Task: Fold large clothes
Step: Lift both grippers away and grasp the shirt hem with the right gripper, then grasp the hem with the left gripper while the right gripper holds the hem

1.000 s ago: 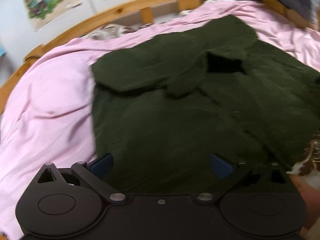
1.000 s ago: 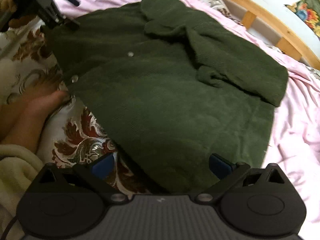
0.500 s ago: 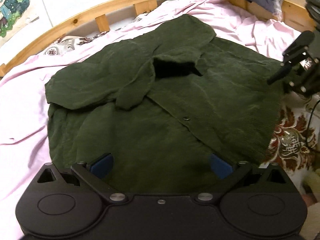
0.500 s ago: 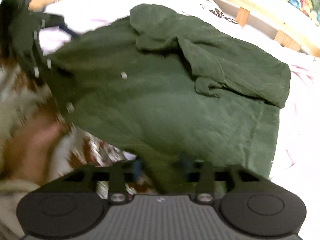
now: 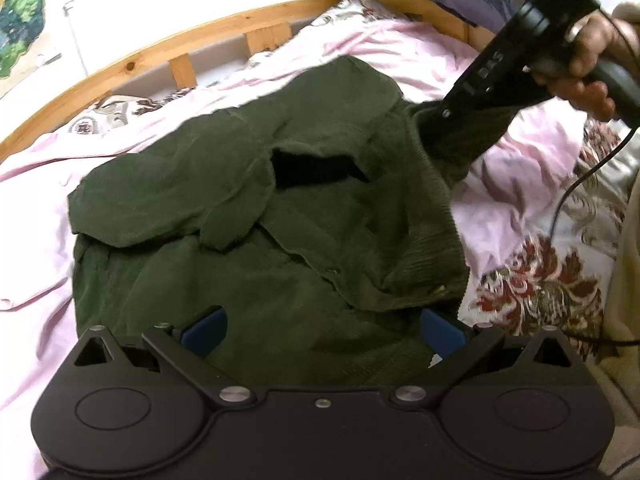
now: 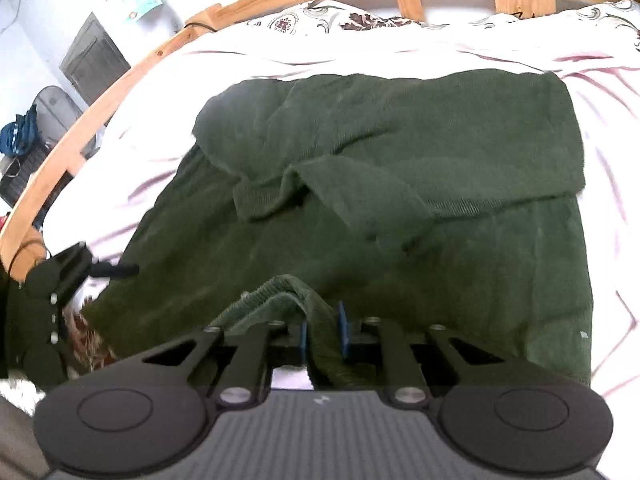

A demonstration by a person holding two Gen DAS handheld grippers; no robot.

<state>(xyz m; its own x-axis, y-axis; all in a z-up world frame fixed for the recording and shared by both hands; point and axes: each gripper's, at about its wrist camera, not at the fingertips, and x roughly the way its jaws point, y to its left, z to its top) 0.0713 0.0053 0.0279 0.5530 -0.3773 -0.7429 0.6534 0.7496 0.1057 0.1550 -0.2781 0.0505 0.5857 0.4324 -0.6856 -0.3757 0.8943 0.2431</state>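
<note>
Through your left wrist camera, the dark green jacket (image 5: 248,216) lies spread on the pink sheet (image 5: 36,208) of the bed, with the wooden bed frame (image 5: 160,52) curving behind it. Your left tool (image 5: 322,330) hangs over the jacket's near hem with its blue pads (image 5: 204,330) wide apart and nothing between them. Both sleeves are folded in across the jacket's chest, and the collar opening shows as a dark gap at the middle. At the jacket's right edge, your right tool (image 5: 444,114) has a corner of the cloth pinched and lifted off the sheet, so that side hangs in a steep fold. Your right hand (image 5: 588,64) grips that tool's handle, and a black cable (image 5: 576,184) trails down from it. A flowered quilt (image 5: 536,284) lies to the right of the jacket.

Through your right wrist camera, your right tool (image 6: 322,330) is drawn in narrow on a ribbed fold of the jacket (image 6: 400,184), which bunches up between the blue pads (image 6: 343,326) and drops below them. The rest of the jacket lies flat on the sheet (image 6: 280,60) beyond, sleeves crossed over the chest. Your left tool (image 6: 116,269) sits at the jacket's left edge; from here you cannot tell how wide it is. The bed frame (image 6: 120,76) arcs behind the jacket, with a patterned pillow (image 6: 352,20) against it.
</note>
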